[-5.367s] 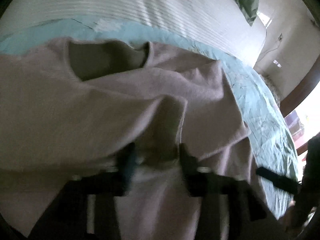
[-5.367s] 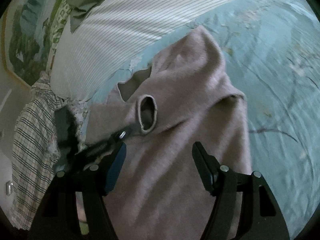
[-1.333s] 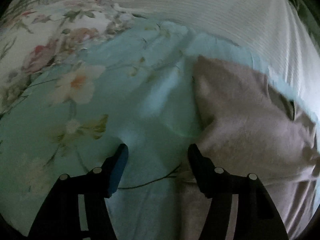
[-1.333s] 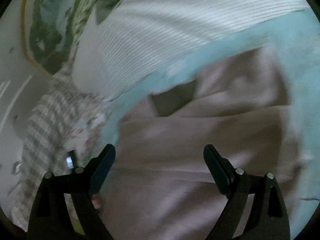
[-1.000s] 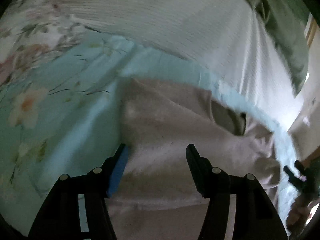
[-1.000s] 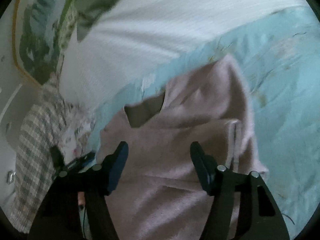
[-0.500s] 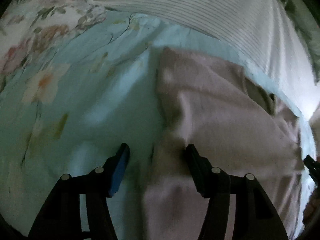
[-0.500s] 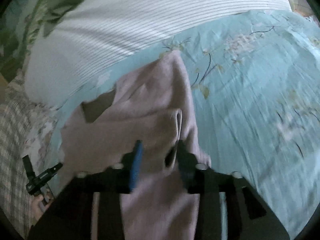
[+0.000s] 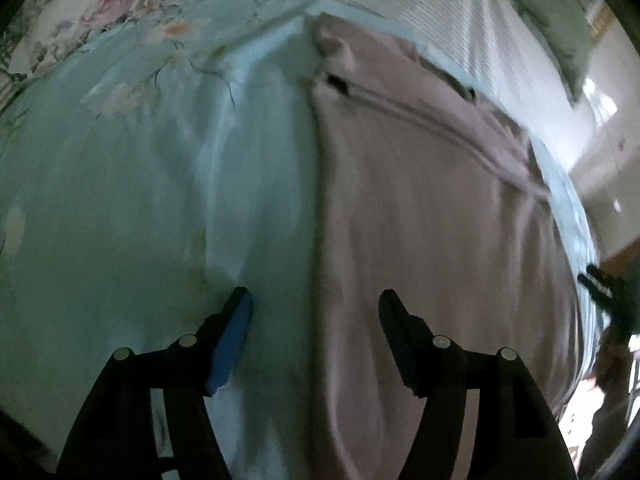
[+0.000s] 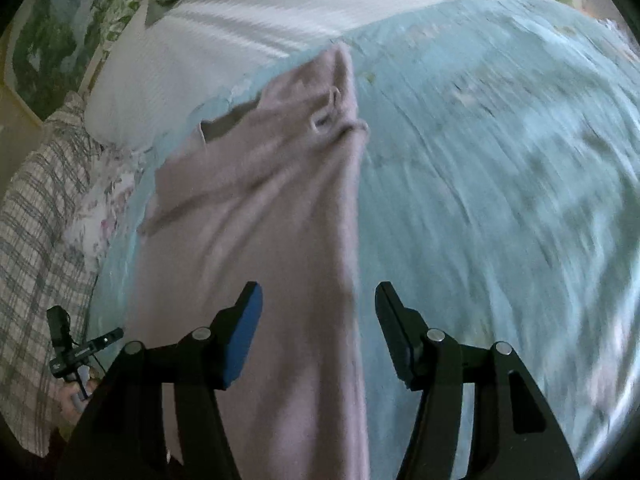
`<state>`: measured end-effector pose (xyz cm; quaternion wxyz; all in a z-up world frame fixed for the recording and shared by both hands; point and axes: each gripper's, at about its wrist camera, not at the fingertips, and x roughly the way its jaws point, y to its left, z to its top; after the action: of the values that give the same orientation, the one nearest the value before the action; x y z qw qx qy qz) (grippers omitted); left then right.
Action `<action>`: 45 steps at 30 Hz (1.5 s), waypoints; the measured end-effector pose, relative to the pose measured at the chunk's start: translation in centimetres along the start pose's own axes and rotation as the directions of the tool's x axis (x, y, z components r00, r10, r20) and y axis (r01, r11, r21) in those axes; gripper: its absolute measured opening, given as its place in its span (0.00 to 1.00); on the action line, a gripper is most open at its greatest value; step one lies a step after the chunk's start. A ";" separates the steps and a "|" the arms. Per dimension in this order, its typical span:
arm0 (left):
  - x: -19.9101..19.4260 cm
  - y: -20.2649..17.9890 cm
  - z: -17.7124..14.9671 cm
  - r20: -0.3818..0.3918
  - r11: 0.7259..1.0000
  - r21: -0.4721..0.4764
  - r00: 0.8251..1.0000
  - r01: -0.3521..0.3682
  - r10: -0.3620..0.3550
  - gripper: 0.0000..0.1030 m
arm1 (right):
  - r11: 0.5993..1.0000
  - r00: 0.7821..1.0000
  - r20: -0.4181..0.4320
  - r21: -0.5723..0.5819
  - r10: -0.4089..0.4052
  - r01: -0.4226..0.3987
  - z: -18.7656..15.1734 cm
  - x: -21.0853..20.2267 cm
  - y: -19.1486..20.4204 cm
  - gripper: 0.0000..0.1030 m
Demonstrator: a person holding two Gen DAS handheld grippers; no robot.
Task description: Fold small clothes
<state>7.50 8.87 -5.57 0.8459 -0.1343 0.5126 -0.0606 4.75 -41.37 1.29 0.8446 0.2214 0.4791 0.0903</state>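
The left tool point(image 9: 316, 312) was seen spread wide with nothing held between its fingers, its blue-padded finger point(image 9: 232, 340) set over the bed sheet point(image 9: 140, 200) and its other finger over the pink garment point(image 9: 420, 200), so that the garment's long side edge ran forward through the gap. The right tool point(image 10: 318, 304) was likewise spread and empty, with the opposite side edge of the garment passing forward between its fingers and bare sheet lying out to its right. Ahead of both tools the garment was laid lengthwise on the bed, narrowed to a long strip, with the neck opening point(image 10: 224, 124) at the far end just short of the striped white pillow point(image 10: 248, 28). A bunched lump of sleeve cuff point(image 10: 332, 116) was seen on the far right corner. It was judged that, were the hem lifted and carried forward from here, the loose cuff could be dragged out and the side folds opened, because nothing was pinning them; a grip taken too deep could also catch the sheet.
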 end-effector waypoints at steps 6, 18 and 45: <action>-3.0 -0.5 -6.3 -0.036 0.992 0.124 0.998 -0.037 0.042 0.64 | 0.997 0.994 -0.069 -0.019 0.080 -0.081 -5.6 -3.0 -1.1 0.59; -4.8 0.1 -12.4 -0.144 0.976 0.217 0.989 0.016 0.016 0.50 | 0.948 0.937 -0.193 -0.077 0.291 -0.310 -11.8 -6.1 -1.2 0.63; -7.7 1.6 -11.1 -0.033 0.913 0.070 0.916 0.402 -0.401 0.03 | 0.861 0.858 -0.072 0.017 0.508 -0.508 -11.8 -6.4 -0.9 0.07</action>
<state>-5.96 10.39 -4.33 0.8153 -0.2044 0.4789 -0.2532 -8.65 -41.14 0.54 0.7728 0.3355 0.4345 0.3184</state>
